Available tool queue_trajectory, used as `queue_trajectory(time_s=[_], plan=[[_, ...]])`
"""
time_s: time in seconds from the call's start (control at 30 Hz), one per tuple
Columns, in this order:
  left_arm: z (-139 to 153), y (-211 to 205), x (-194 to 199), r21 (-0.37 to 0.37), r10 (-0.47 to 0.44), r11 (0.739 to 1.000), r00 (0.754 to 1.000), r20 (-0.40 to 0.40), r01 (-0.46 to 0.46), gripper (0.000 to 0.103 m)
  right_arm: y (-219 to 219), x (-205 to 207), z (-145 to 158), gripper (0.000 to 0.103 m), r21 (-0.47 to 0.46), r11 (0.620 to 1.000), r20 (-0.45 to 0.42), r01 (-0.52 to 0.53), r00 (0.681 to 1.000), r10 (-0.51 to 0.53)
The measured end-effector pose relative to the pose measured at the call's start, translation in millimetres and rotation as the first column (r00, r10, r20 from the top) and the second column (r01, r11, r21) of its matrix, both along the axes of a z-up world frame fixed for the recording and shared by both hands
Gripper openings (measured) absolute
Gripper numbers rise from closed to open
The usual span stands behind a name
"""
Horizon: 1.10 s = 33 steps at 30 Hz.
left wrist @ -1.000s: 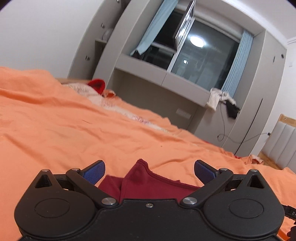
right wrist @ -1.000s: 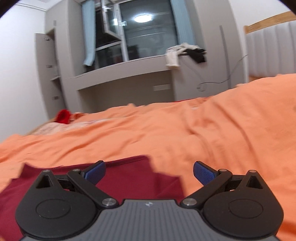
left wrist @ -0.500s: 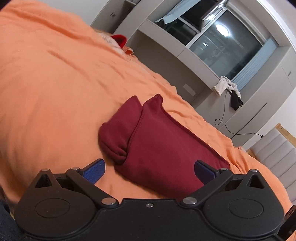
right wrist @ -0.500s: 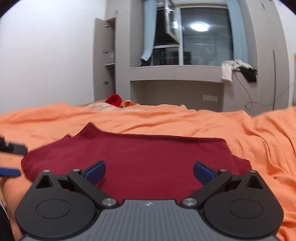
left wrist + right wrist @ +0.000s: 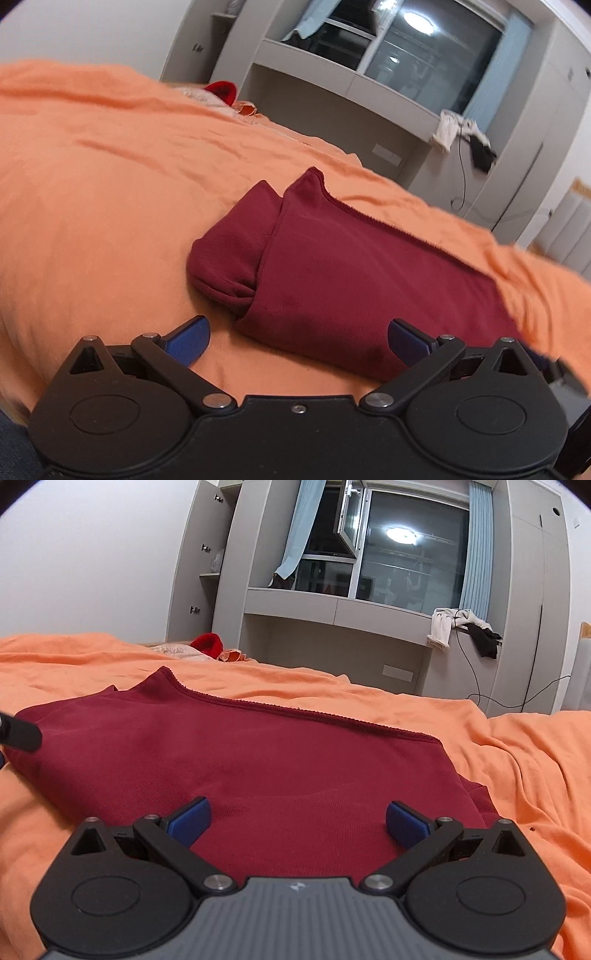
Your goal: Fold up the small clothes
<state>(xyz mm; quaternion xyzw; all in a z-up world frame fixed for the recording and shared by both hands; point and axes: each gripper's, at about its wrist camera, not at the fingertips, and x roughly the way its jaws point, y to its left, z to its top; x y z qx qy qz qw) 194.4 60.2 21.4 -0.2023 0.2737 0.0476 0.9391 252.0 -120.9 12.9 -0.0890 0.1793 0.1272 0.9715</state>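
A dark red garment [image 5: 351,280] lies folded on the orange bedsheet [image 5: 92,206], with a rolled sleeve sticking out at its left end. It also shows in the right wrist view [image 5: 258,753], spread flat with a ribbed hem along its far edge. My left gripper [image 5: 298,338] is open and empty, just above the garment's near left corner. My right gripper [image 5: 298,818] is open and empty over the garment's near right part. A black part of the left gripper [image 5: 18,733] shows at the left edge of the right wrist view.
A red item [image 5: 207,644] and pale clothes [image 5: 173,650] lie at the far end of the bed. A grey window bench [image 5: 332,609] with white and black clothes [image 5: 461,626] and a hanging cable stands behind. Orange sheet [image 5: 517,746] bunches at the right.
Both grippers have pulled back and risen from low over the garment, so the whole folded garment shows now. Both stayed open. The garment lies still.
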Motion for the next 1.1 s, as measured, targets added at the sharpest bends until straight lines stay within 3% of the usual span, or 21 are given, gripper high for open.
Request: queue_trajectory(time_s=[0.1,0.37,0.77,1.1], plan=[[0,-3,0,0.031,-0.005,1.0,1.0,-0.005,0.005,0.102,-4,-1,-1,0.103,0.024,1.0,-0.007,-0.002,1.0,0.002],[0,0,-2,0.015,-0.001,1.0,1.0,-0.001,0.001,0.102,-7,-3,-1,0.103,0.009,1.0,0.011,0.007,1.0,-0.007],[-1,-4,-1,0.034,-0.004,0.999,1.0,-0.004,0.005,0.102,17,-27,-11,0.103,-0.182,0.98,0.201,0.086,0.978,-0.048],[0,-3,-3,0.012,-0.003,1.0,1.0,0.002,0.003,0.102,14,-26,-12,0.103,-0.184,0.979,0.206,0.083,0.978,-0.044]])
